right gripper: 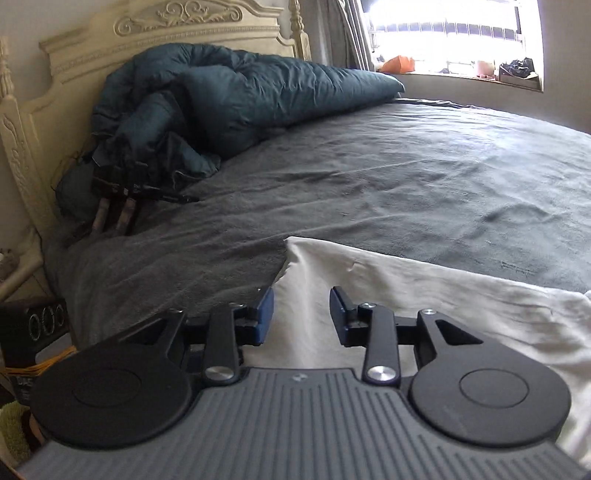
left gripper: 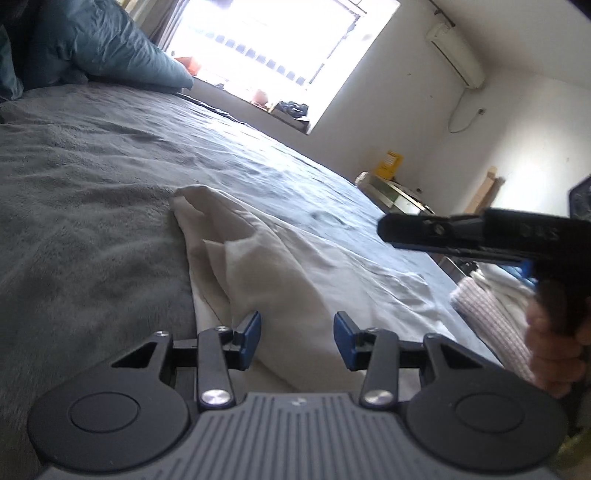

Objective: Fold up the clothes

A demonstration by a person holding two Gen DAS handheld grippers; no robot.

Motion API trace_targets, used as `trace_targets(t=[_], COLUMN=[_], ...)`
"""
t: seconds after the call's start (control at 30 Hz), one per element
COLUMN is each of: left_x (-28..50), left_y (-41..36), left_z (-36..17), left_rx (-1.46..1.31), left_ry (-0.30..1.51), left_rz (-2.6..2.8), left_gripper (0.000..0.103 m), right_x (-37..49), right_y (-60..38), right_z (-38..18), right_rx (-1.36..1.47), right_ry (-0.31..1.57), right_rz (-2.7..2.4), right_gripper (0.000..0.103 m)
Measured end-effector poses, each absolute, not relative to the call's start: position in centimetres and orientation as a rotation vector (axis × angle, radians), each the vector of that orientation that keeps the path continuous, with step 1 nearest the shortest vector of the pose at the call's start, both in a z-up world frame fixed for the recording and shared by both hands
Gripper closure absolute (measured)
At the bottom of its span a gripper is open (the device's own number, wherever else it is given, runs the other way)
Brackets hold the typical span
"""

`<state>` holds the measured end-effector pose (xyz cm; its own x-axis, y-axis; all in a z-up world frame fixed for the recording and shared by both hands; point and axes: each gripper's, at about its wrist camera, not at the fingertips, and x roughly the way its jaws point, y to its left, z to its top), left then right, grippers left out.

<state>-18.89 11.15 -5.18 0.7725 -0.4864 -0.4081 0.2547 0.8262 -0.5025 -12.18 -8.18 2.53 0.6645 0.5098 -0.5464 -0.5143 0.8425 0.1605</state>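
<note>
Left wrist view: a creased, soft white garment (left gripper: pixel 280 266) lies rumpled on a grey fleecy bedspread (left gripper: pixel 92 192). The left gripper (left gripper: pixel 297 334) hovers over it, blue pads parted, gripping nothing. The right gripper (right gripper: pixel 301 312) is likewise released above the cloth. A puffy teal duvet (right gripper: pixel 236 96) sits heaped against the carved cream headboard (right gripper: pixel 155 33) beside a bright window (right gripper: pixel 450 33).

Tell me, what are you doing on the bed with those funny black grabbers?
A person is folding clothes with a black two-finger gripper in each hand. A crumpled white cloth garment lies on the grey bedspread. The left gripper and the right gripper both hang over it with jaws apart, holding nothing. The garment is not neatly folded yet.
</note>
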Motion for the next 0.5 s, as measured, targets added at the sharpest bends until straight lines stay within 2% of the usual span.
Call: trace_targets(t=[0.13, 0.17, 0.2, 0.23, 0.27, 0.43, 0.47, 0.5], left_x=[-17.5, -17.3, -17.1, -17.0, -17.3, -18.7, -18.9, -19.0], left_y=[10.8, 10.7, 10.5, 10.5, 10.9, 12.6, 12.7, 12.8], left_z=[-5.6, -5.8, -6.0, -6.2, -6.2, -6.3, -6.4, -6.5], left_rx=[-0.454, -0.455, -0.458, -0.475, -0.514, -0.678, -0.667, -0.656], left_ry=[0.568, 0.58, 0.592, 0.599, 0.584, 0.508, 0.508, 0.508], left_rz=[-0.391, -0.395, -0.399, -0.412, -0.429, -0.5, -0.494, -0.487], left_gripper=[0.06, 0.069, 0.086, 0.094, 0.098, 0.098, 0.097, 0.091], right_x=[-11.6, -11.5, -11.3, -11.2, -11.0, -9.7, -9.3, -8.9], right_y=[-8.1, -8.1, -8.1, -8.1, -8.2, -8.0, -7.7, -7.4], right_z=[1.9, 1.6, 1.3, 1.1, 0.9, 0.8, 0.8, 0.8], right_rx=[-0.011, -0.01, -0.008, -0.008, -0.008, -0.005, -0.004, -0.004], right_ry=[0.632, 0.637, 0.642, 0.647, 0.651, 0.666, 0.67, 0.674], right_rz=[0.574, 0.573, 0.571, 0.57, 0.568, 0.593, 0.604, 0.614], right_gripper=[0.069, 0.069, 0.069, 0.069, 0.069, 0.069, 0.069, 0.069])
